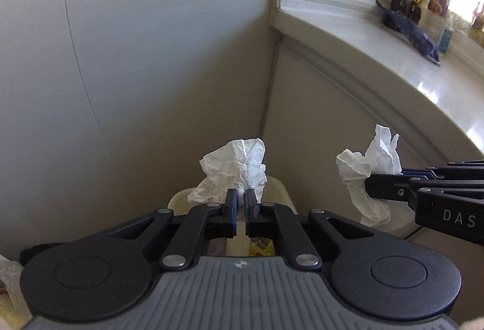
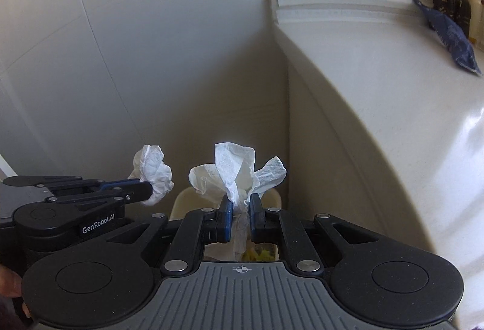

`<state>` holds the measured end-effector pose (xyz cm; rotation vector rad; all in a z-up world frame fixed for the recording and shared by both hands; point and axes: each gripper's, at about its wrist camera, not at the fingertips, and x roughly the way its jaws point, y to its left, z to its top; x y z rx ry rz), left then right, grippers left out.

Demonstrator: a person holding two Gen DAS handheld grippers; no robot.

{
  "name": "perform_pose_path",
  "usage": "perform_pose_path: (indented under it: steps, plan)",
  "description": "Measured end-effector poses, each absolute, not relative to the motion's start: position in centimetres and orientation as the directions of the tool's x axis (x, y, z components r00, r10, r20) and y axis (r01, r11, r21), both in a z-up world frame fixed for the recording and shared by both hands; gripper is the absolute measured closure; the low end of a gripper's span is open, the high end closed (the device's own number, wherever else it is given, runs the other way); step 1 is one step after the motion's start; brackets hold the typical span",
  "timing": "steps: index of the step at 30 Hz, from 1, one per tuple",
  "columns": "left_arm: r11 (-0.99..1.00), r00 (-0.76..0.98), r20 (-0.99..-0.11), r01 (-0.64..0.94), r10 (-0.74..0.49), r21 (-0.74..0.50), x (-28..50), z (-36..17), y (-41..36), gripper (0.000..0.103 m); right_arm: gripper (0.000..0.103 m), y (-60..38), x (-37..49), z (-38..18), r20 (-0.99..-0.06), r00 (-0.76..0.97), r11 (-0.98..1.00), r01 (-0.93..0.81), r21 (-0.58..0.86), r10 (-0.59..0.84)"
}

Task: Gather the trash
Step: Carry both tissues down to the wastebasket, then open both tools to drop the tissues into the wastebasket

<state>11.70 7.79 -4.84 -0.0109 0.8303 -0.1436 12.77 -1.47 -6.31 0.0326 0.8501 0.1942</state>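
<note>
Black left tool (image 1: 241,203) with blue pads, silver rivets.

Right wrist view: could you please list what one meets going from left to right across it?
Left gripper holding a crumpled tissue → right gripper holding another tissue → blue packet on the counter.

Left tissue (image 1: 234,169): was white, embossed.
Right tissue (image 2: 239,175): was white, embossed.
Left gripper (image 1: 241,203): was black, blue pads.
Bin (image 1: 276,187): was cream.
Pouch (image 1: 414,38): was navy, pale print.
Worktop (image 1: 363,39): was glossy white.

Both grippers (image 1: 241,200) (image 2: 240,206) clamped, side by side.
</note>
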Motion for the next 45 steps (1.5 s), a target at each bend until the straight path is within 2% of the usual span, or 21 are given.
perform_pose_path:
  steps: [13,25,27,29,30,31,33,35,45]
  plan:
    - [0.996,0.518,-0.851,0.051,-0.085,-0.068,13.0,-14.8,8.6,0.098,0.093,-1.2,15.2,-18.4,-0.835,0.517,0.981,-0.072,0.179,0.19]
    - [0.999,0.44,-0.897,0.023,-0.047,-0.041,14.7,-19.1,9.4,0.098,0.09,-1.5,18.3,-23.0,-0.864,0.476,0.985,-0.033,0.167,0.162]
    - [0.999,0.432,-0.901,0.023,-0.044,-0.037,15.1,-19.6,9.4,0.097,0.085,-1.2,18.2,-23.1,-0.865,0.475,0.985,-0.033,0.167,0.163]
    - [0.999,0.427,-0.903,0.027,-0.042,-0.033,15.4,-19.8,9.2,0.09,0.085,-1.1,18.5,-23.3,-0.863,0.476,0.984,-0.037,0.172,0.169]
    - [0.999,0.429,-0.902,0.027,-0.037,-0.028,15.5,-19.9,9.0,0.081,0.084,-1.2,18.4,-23.3,-0.864,0.472,0.983,-0.039,0.178,0.175]
    - [0.999,0.433,-0.901,0.031,-0.032,-0.021,15.6,-20.0,8.9,0.077,0.08,-1.3,18.2,-23.4,-0.864,0.468,0.981,-0.04,0.188,0.184]
    - [0.999,0.438,-0.898,0.047,-0.028,-0.009,15.4,-20.1,8.6,0.068,0.057,-1.3,18.2,-23.5,-0.862,0.468,0.978,-0.036,0.203,0.196]
    - [0.998,0.438,-0.898,0.061,-0.025,0.002,15.4,-20.3,8.4,0.064,0.05,-1.5,18.3,-23.5,-0.857,0.474,0.977,-0.039,0.207,0.201]
    - [0.998,0.434,-0.901,0.069,-0.029,0.001,15.5,-20.5,8.0,0.055,0.05,-1.8,18.2,-23.5,-0.866,0.458,0.978,-0.039,0.206,0.201]
